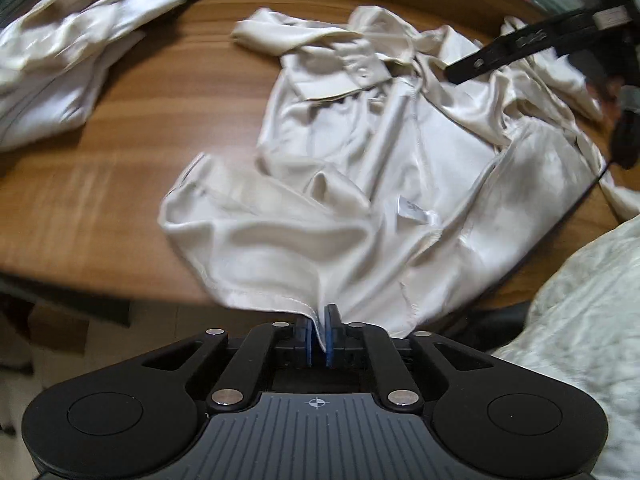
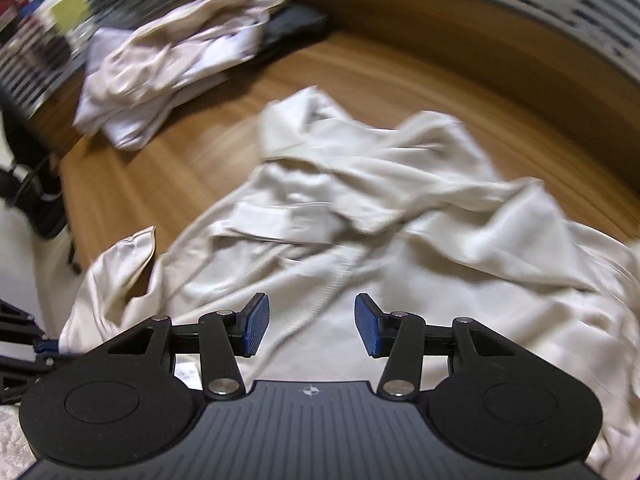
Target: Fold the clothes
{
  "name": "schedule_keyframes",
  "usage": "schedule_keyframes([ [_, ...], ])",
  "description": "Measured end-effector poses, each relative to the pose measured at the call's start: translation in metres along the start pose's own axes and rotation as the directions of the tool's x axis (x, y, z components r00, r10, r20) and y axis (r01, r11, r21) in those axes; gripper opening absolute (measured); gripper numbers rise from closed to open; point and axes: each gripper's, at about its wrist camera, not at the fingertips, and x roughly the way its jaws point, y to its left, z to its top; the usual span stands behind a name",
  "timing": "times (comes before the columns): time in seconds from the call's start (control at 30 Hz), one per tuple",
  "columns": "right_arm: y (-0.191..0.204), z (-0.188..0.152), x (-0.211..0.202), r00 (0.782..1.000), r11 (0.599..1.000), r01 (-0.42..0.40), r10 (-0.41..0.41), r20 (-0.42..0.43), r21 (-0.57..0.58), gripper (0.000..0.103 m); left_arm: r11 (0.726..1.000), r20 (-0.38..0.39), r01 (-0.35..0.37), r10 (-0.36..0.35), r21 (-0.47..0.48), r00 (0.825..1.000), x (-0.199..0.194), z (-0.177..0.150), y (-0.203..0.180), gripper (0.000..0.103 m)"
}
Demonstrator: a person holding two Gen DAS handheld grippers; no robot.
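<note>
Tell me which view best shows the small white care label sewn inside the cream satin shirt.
The left wrist view: the small white care label lies sharp and unobstructed on the cream satin shirt. In the right wrist view, only a blurred corner of a white tag peeks out behind the right hand-held gripper, likely the same label.

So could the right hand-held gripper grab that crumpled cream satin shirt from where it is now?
Probably yes. The right hand-held gripper is open, with the crumpled cream satin shirt spread directly beneath and ahead of its blue pads; nothing lies between them.
</note>
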Motion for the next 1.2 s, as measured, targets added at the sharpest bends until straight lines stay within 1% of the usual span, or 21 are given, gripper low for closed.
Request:
schedule_keyframes([
  [0.07,0.012,0.005,0.010,0.999,0.999,-0.037,0.037,-0.014,-0.024,0.053,0.999,0.010,-0.034,0.034,-0.040,0.999,-0.014,-0.008,0.008,0.019],
  [0.13,0.024,0.008,0.019,0.997,0.996,-0.077,0.076,-0.023,-0.045,0.053,0.994,0.018,-0.083,0.084,-0.067,0.996,-0.026,-0.011,0.016,0.022],
  [0.2,0.038,0.009,0.026,0.993,0.991,-0.117,0.114,-0.035,-0.070,0.053,0.989,0.025,-0.122,0.125,-0.089,0.992,-0.035,-0.009,0.026,0.030],
  [0.27,0.050,0.009,0.031,0.989,0.985,-0.145,0.141,-0.042,-0.095,0.053,0.983,0.048,-0.155,0.161,-0.098,0.986,-0.044,-0.003,0.038,0.049],
  [0.37,0.066,0.008,0.035,0.984,0.977,-0.175,0.170,-0.049,-0.120,0.055,0.980,0.092,-0.186,0.192,-0.064,0.977,-0.050,0.012,0.052,0.061],
  [0.43,0.072,0.008,0.036,0.984,0.977,-0.176,0.171,-0.048,-0.118,0.055,0.982,0.117,-0.185,0.187,-0.025,0.975,-0.049,0.028,0.061,0.065],
  [0.5,0.074,0.007,0.036,0.986,0.981,-0.165,0.162,-0.039,-0.106,0.055,0.985,0.138,-0.172,0.167,0.019,0.976,-0.044,0.046,0.068,0.068],
  [0.6,0.074,0.003,0.032,0.991,0.989,-0.134,0.133,-0.017,-0.066,0.055,0.986,0.160,-0.123,0.105,0.113,0.982,-0.032,0.075,0.074,0.075],
  [0.7,0.070,0.000,0.027,0.995,0.995,-0.095,0.095,0.008,-0.013,0.055,0.970,0.159,-0.076,0.039,0.231,0.986,-0.015,0.104,0.073,0.081],
  [0.73,0.069,-0.001,0.025,0.997,0.997,-0.071,0.070,0.013,0.008,0.055,0.962,0.152,-0.056,0.015,0.268,0.988,-0.009,0.114,0.073,0.083],
  [0.77,0.069,-0.003,0.022,0.999,0.999,-0.045,0.045,0.017,0.031,0.055,0.952,0.144,-0.033,-0.012,0.305,0.990,-0.003,0.124,0.072,0.085],
  [0.83,0.068,-0.007,0.014,0.999,0.996,0.007,-0.010,0.031,0.093,0.055,0.922,0.132,0.010,-0.067,0.387,0.989,0.009,0.145,0.067,0.091],
  [0.93,0.063,-0.016,0.005,0.996,0.977,0.062,-0.073,0.047,0.205,0.056,0.868,0.107,0.058,-0.127,0.494,0.986,0.028,0.173,0.058,0.092],
  [1.0,0.062,-0.024,-0.002,0.991,0.952,0.103,-0.123,0.053,0.289,0.056,0.823,0.095,0.094,-0.176,0.560,0.980,0.039,0.192,0.051,0.092],
  [1.1,0.062,-0.039,-0.009,0.979,0.899,0.156,-0.194,0.054,0.409,0.057,0.736,0.066,0.132,-0.234,0.664,0.970,0.057,0.220,0.039,0.092],
  [1.2,0.069,-0.053,-0.013,0.965,0.836,0.198,-0.258,0.049,0.512,0.057,0.643,0.028,0.155,-0.265,0.750,0.964,0.079,0.243,0.026,0.092],
])
